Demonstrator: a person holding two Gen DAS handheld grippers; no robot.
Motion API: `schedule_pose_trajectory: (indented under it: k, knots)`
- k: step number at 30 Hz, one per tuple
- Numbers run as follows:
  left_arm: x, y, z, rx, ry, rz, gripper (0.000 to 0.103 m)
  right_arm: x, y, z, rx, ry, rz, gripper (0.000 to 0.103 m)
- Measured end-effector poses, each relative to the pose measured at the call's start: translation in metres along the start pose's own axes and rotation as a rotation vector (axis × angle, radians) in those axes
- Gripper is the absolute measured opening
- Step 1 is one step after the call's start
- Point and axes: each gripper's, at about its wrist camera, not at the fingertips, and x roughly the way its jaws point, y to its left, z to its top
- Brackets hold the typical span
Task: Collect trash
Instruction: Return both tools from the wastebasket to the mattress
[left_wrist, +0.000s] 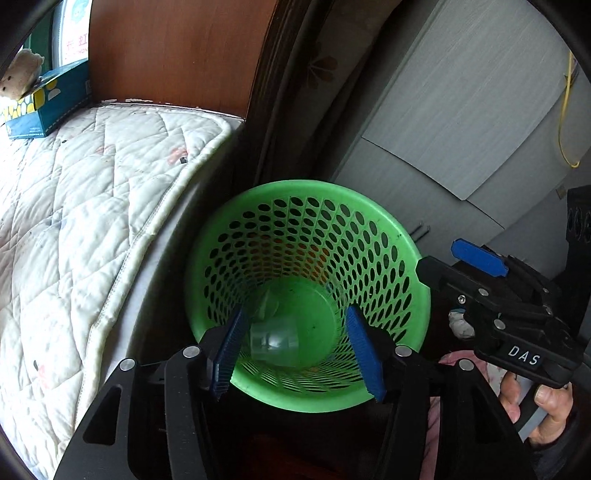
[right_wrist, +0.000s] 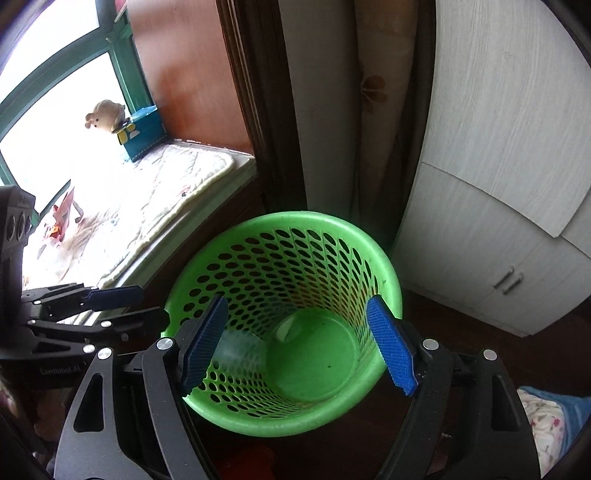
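Lettering "DAS" reads on my right gripper (left_wrist: 476, 275); writing on the tissue box (left_wrist: 48, 107) is too small to read. Both sets of fingers stand apart with nothing pressed between them, my left gripper (left_wrist: 297, 354) hanging over the green basket (left_wrist: 376, 214). A clear plastic cup (left_wrist: 273, 338) lies at the basket's bottom, its outline faint. Something whitish shows by the right gripper; I cannot make it out.

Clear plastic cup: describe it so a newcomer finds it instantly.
Find the green perforated basket on the floor beside the quilted window seat. At its bottom lies the clear plastic cup on its side, the see-through thing against solid green.
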Motion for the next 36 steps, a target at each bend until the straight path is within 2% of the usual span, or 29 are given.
schedule_pose_trajectory:
  k: [6, 12, 15, 19, 26, 28, 36]
  knots:
    - [-0.019, 0.016, -0.009, -0.059, -0.032, 0.039, 0.058, -0.007, 0.013, 0.003, -0.035, -0.017, 0.033, 0.079]
    - [-0.059, 0.045, -0.027, -0.092, -0.082, 0.165, 0.058, -0.006, 0.047, 0.004, -0.063, -0.025, 0.081, 0.080]
    - [-0.080, 0.066, -0.037, -0.127, -0.113, 0.224, 0.062, -0.004, 0.072, 0.006, -0.085, -0.023, 0.107, 0.080]
    - [-0.109, 0.098, -0.053, -0.185, -0.151, 0.288, 0.062, -0.001, 0.110, 0.010, -0.121, -0.020, 0.146, 0.081]
    - [-0.156, 0.160, -0.083, -0.294, -0.199, 0.409, 0.068, 0.002, 0.180, 0.018, -0.167, -0.002, 0.251, 0.081]
    - [-0.169, 0.180, -0.093, -0.330, -0.206, 0.444, 0.073, 0.005, 0.201, 0.021, -0.182, 0.005, 0.274, 0.081]
    - [-0.217, 0.255, -0.133, -0.505, -0.245, 0.583, 0.074, 0.011, 0.269, 0.025, -0.272, 0.027, 0.347, 0.081]
